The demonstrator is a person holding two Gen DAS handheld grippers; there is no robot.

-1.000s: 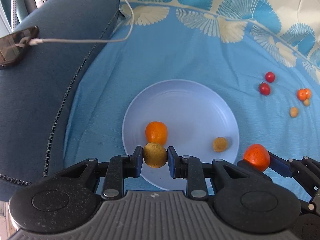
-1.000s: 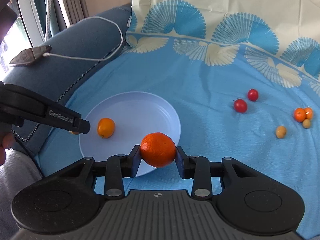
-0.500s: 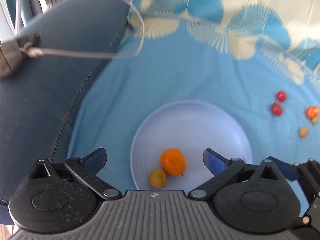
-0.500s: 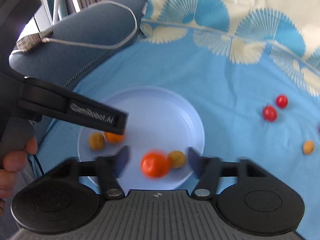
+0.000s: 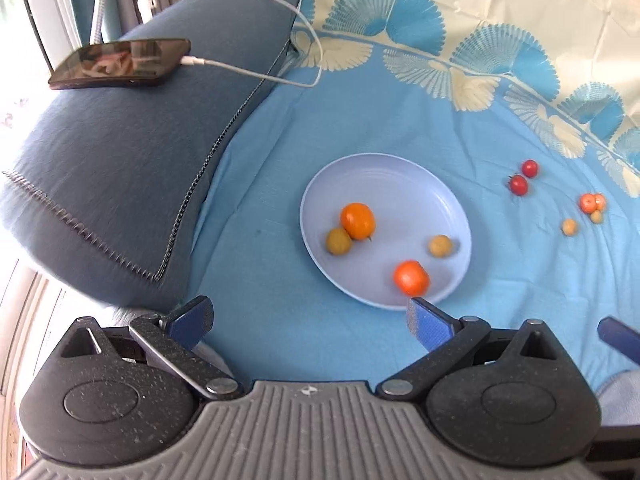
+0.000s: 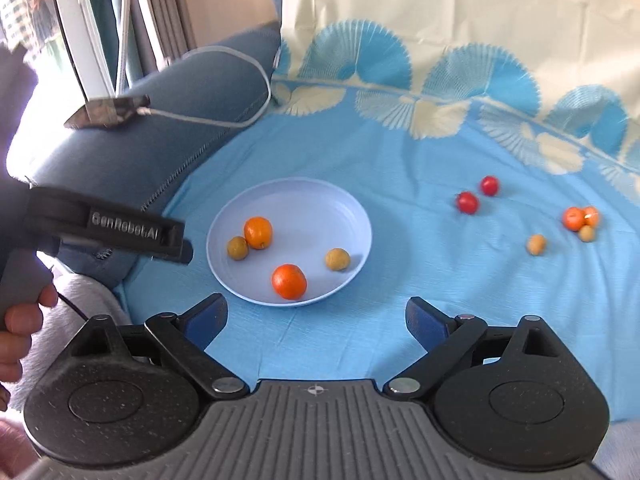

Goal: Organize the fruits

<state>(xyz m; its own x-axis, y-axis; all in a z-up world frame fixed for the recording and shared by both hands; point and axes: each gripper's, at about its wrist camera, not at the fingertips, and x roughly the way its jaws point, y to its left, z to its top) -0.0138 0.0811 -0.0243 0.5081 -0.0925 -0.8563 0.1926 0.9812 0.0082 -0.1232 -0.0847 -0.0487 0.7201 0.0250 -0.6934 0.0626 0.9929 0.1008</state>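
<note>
Both fruits dropped since 1 s ago: orange near plate front edge, yellow fruit at left edge. Left hand-held gripper & right hand-held gripper now released, right jaws just opened, nothing between.

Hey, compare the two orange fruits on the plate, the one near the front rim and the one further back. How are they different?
The front orange fruit is a deeper reddish orange; the back orange fruit is paler and more yellow-orange. The front one lies alone near the plate's near rim; the back one sits against a small yellow fruit. The front one also looks slightly bigger, though it is nearer the camera. Both are round and lie loose on the plate.
</note>
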